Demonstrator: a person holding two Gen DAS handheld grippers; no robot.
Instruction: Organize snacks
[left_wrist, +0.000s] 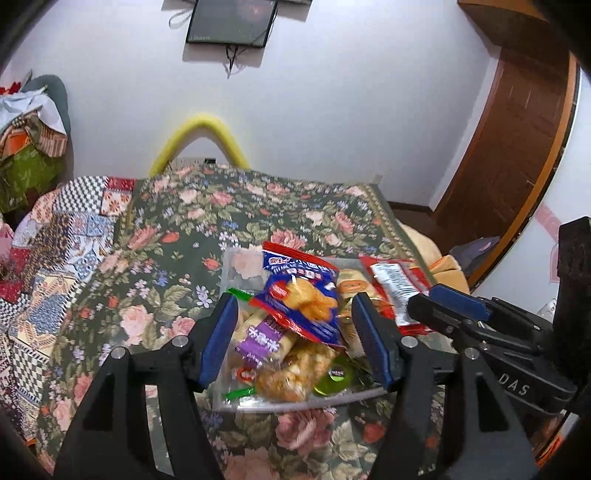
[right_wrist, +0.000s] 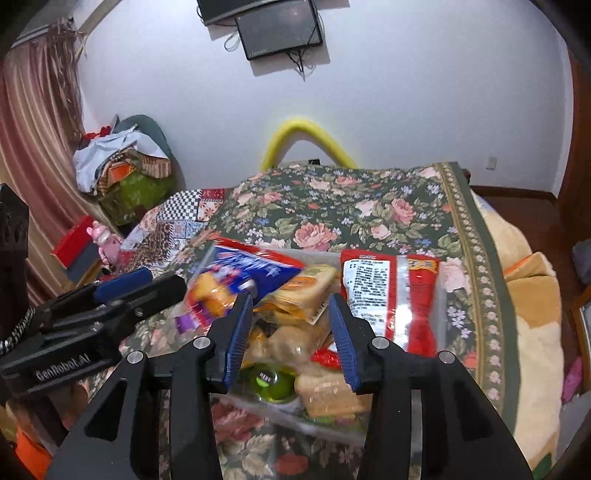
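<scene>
While both hover apart, left tool open, right tool open, snack bin below.

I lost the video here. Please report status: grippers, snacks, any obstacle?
Left gripper open, right gripper open, both empty above the clear box. Snacks piled inside; blue packet on top, red packet at the right. No obstacle seen.

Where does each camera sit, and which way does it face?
Left wrist: on the left gripper, facing the clear snack box on the floral cover; the right gripper shows at right.
Right wrist: on the right gripper, facing the same box; the left gripper shows at left.
Shared: blue snack bag, red packet.
</scene>
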